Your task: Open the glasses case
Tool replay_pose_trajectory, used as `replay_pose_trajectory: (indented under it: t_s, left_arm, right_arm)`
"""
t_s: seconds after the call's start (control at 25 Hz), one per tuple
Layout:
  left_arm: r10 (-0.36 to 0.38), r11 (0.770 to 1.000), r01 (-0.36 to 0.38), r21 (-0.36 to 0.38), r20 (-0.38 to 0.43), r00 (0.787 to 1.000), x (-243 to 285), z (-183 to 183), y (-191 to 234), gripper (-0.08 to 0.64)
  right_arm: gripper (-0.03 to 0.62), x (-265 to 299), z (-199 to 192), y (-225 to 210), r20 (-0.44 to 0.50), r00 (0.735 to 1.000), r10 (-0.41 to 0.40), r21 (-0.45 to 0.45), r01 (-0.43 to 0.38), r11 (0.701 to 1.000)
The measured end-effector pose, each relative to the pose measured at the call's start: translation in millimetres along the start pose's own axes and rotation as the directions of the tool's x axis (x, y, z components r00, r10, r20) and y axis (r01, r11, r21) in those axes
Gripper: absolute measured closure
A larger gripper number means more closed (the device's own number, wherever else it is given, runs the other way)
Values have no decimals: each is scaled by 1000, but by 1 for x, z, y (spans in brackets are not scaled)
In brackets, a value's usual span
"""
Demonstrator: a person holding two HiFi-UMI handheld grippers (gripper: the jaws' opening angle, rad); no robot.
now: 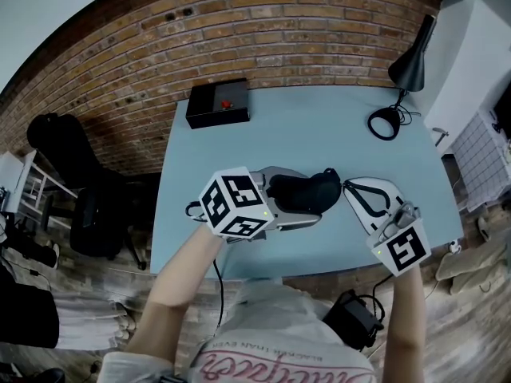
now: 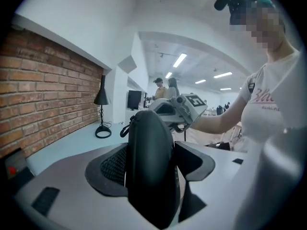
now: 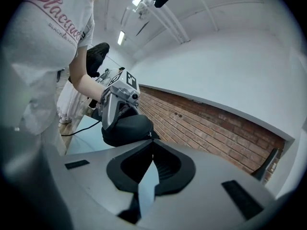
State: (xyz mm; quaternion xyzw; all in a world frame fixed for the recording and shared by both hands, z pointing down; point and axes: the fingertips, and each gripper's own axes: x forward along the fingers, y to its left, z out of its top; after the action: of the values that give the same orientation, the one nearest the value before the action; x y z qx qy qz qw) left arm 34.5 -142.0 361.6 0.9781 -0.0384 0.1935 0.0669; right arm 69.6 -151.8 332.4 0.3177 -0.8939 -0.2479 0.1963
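Head view: L tool [image 1: 297,202] grips the black glasses case [image 1: 307,188] over the blue worktop [image 1: 303,126].
L tool view: case squeezed betw. its jaws.
R tool view: R tool [image 3: 152,140] pinched shut on the zip tab [image 3: 150,134]. Shirt [image 3: 53,23] print starts "Blacq".

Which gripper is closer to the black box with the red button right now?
Left. The black box lies just beyond the left gripper; the right gripper is farther right, past the glasses case.
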Motion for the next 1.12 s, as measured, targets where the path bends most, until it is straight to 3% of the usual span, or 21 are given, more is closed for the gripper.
replay_pose_trajectory:
  t_s: [0.16,0.28,0.48,0.8,0.96,1.04,1.12]
  left_arm:
    - [49,993,-33,116,-137,989,7,-11,0,247]
    - [98,978,-49,201,-238,966,13,-20,1,247]
    - [231,912,-49,407,-412,881,16,-35,8,247]
    - [307,843,39,537,-539,784,21,-59,8,247]
    - [297,852,42,523,-547,782,21,-66,7,247]
    - [285,869,17,495,-528,800,20,-65,9,247]
    - [280,881,-30,473,-469,838,18,-59,12,244]
  right_arm:
    - [574,3,-3,2,-45,999,27,-54,-29,998]
    - [574,5,-8,5,-86,996,30,-141,-42,989]
    - [574,13,-15,15,-203,978,45,-354,-116,928]
    - [572,22,-24,36,-297,952,79,-505,-226,833]
    - [572,25,-22,40,-292,953,79,-507,-224,832]
    - [572,26,-23,39,-290,955,66,-488,-207,848]
    - [574,26,-22,33,-272,962,42,-439,-162,883]
